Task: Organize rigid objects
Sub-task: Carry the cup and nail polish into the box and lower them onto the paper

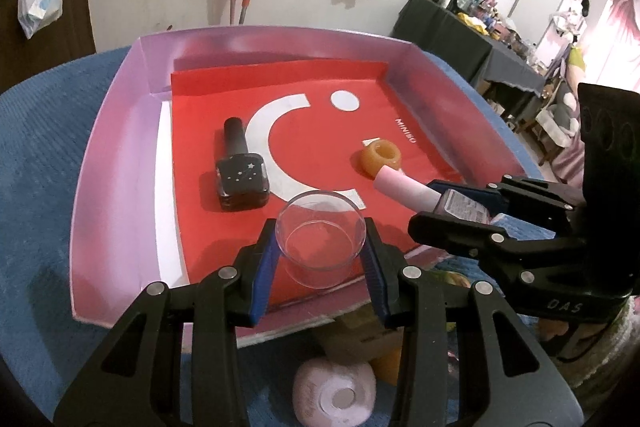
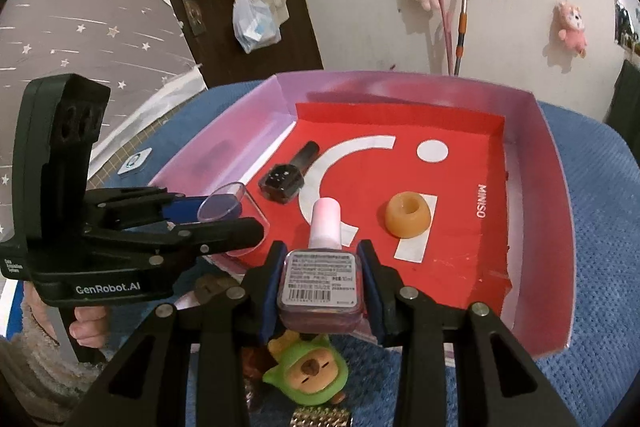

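**Two grippers, each loaded, above the near edge of a shallow box**

Left gripper [image 1: 320,247]: clamped on a clear plastic cup [image 1: 320,239], blue pads [image 1: 266,267] pressed against its opposite walls. Cup held upright with its open mouth up, seated squarely between the fingertips, red box floor visible through it. In the right wrist view, same cup [image 2: 224,207] seen from the side at the tip of the left gripper [image 2: 208,215], above the box's near left edge.

Right gripper [image 2: 322,279]: closed on a pink nail polish bottle [image 2: 320,279], pads against the two flat sides of the bottle body, barcode label facing the camera. Pale pink cap [image 2: 326,223] projecting forward beyond the fingertips, over the red floor. In the left wrist view, same bottle [image 1: 420,195] seen jutting leftward from the right gripper [image 1: 452,211], cap end just beside an amber ring-shaped piece [image 1: 380,157]; contact between the two not resolvable.

Box [image 1: 120,131]: pale lilac walls, red liner with white markings, set on a blue textured cloth [image 1: 40,147]. Lying on the liner, apart from both grippers: a dark nail polish bottle [image 1: 240,167] on its side, left of centre, and the amber ring-shaped piece, right of centre.

Below the grippers, outside the box: a green plush figure [image 2: 308,371] and a pale pink round object [image 1: 336,395].
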A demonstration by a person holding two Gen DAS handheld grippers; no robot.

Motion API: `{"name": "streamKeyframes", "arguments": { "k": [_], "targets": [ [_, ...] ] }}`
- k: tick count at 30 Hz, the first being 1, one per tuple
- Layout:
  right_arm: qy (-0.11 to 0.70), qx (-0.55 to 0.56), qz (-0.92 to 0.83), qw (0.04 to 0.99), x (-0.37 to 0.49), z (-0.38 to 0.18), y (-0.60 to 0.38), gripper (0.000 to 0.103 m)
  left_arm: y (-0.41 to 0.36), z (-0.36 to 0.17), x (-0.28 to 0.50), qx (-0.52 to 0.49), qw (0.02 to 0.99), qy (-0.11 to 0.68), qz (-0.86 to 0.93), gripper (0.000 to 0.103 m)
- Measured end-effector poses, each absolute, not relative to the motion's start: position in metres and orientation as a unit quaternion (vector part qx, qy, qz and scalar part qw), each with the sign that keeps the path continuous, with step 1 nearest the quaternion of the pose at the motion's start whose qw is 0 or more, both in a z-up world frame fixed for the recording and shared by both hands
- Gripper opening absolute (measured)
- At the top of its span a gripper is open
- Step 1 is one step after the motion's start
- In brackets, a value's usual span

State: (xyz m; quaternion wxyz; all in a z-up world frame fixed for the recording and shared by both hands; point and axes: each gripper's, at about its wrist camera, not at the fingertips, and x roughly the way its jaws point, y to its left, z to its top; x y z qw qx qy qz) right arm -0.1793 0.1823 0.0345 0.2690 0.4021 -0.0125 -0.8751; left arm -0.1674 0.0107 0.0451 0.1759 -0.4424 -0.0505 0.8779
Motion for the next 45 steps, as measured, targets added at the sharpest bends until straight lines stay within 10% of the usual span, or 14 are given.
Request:
{"name": "streamKeyframes", "arguments": {
  "k": [45],
  "targets": [
    [0.045,0.428,-0.891,0.143,-0.241,0.001,0.177,0.039,0.002,0.022,-0.222,-0.453,0.112,-0.051,0.883,0.038]
  ]
}}
